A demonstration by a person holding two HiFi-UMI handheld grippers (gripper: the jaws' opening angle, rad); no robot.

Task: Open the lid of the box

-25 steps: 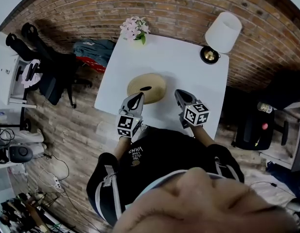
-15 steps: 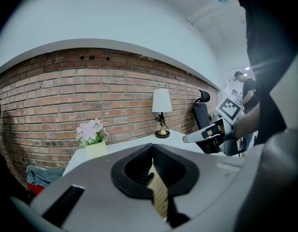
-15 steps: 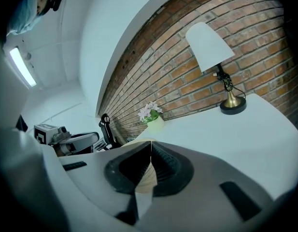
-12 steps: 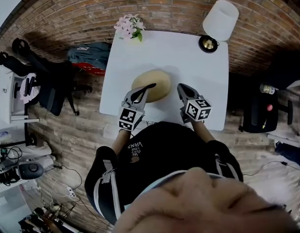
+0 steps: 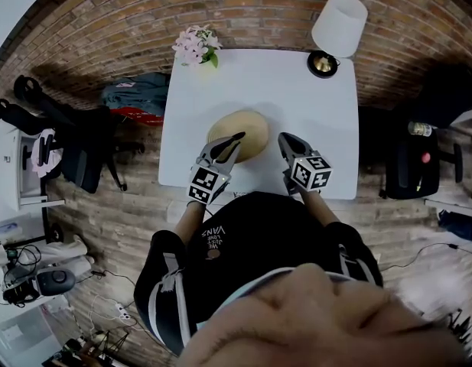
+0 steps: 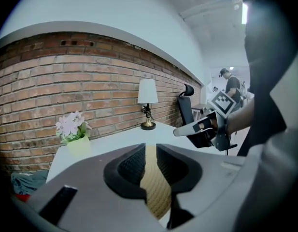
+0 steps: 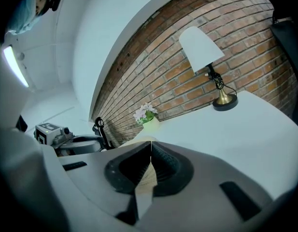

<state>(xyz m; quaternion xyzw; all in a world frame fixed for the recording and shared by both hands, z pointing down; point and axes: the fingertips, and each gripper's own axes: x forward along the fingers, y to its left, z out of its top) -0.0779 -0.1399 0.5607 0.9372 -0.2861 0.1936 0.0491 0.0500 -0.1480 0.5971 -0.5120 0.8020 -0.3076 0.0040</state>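
One box (image 5: 247, 127), one lamp (image 5: 339, 23), one pot of flowers (image 5: 194, 44) and two grippers showed over a single white tabletop (image 5: 297, 98). The box, round, domed, tan and woven, sat closed near the tabletop's near edge, about midway along it. The lamp stood at the far right corner and the flowers at the far left corner.

Both forearms reached forward from the person's body across the near edge. Each gripper tipped slightly downward, with its marker cube toward the person. The left gripper (image 5: 234, 138) slanted in toward the right, and its tips lay over the box's near left rim. The right gripper (image 5: 284, 138) pointed toward the far edge, just beside the box's right side. Whether it touched the box could not be told.

In the left gripper view the jaws had just been opening and stood a narrow slit apart. The box's weave (image 6: 156, 187) showed through that slit beyond the pads, and nothing was pinched between them. The right gripper (image 6: 202, 129) hung in the air to the right, in front of the lamp (image 6: 148, 92).

In the right gripper view the jaws were pressed together on nothing. The tan box (image 7: 144, 178) lay low ahead of them, and the flowers (image 7: 146, 112) stood beyond.
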